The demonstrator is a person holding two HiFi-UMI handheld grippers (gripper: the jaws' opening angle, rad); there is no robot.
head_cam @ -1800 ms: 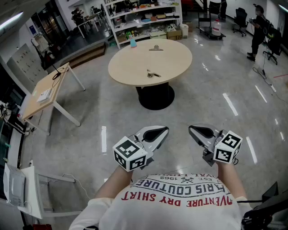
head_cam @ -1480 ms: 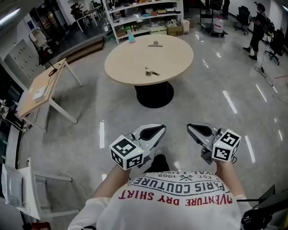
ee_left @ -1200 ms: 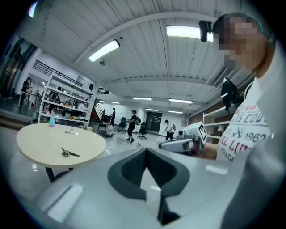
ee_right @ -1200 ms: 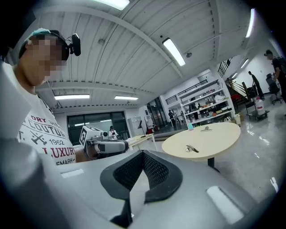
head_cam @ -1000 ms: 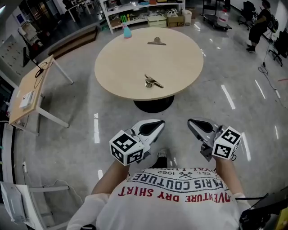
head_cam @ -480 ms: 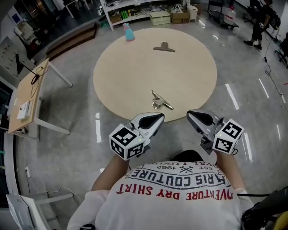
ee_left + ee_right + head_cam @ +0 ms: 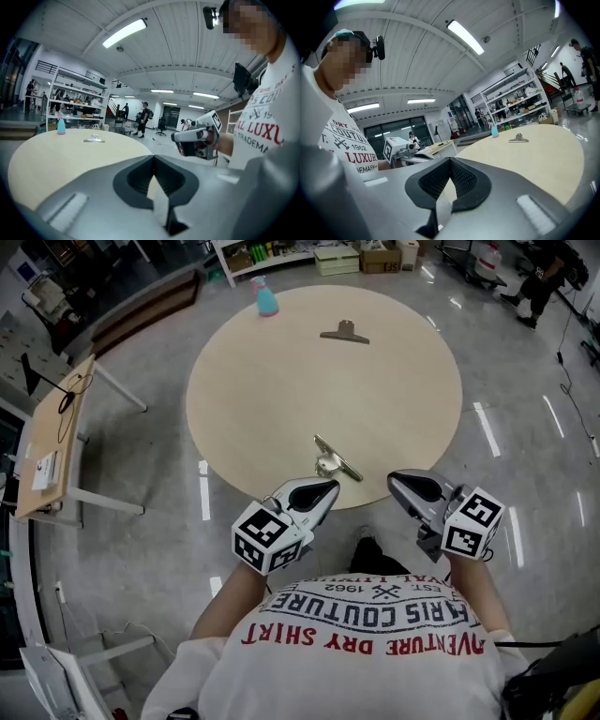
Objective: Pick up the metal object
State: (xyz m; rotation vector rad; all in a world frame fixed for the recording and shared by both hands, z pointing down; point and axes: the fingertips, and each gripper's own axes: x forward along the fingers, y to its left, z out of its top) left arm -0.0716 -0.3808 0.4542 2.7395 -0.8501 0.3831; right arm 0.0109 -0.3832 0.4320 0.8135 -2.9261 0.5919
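A small shiny metal object (image 7: pixel 334 461) lies on the round beige table (image 7: pixel 253 399), close to its near edge. My left gripper (image 7: pixel 327 487) hovers shut and empty just short of that edge, a little to the near left of the object. Level with it on the right, my right gripper (image 7: pixel 397 480) is also shut and empty. Both point towards the table. In the left gripper view the jaws (image 7: pixel 153 157) meet with nothing between them; the same holds in the right gripper view (image 7: pixel 450 161). Neither gripper view shows the near metal object.
A metal clip (image 7: pixel 344 332) (image 7: pixel 93 138) (image 7: pixel 518 138) and a blue spray bottle (image 7: pixel 266 301) (image 7: pixel 61 125) (image 7: pixel 494 132) stand at the table's far side. A wooden desk (image 7: pixel 52 446) is at the left, shelves at the back, and people stand far off.
The table has come much closer, from far ahead to right in front of the grippers. Both grippers have stayed shut, side by side before the chest.
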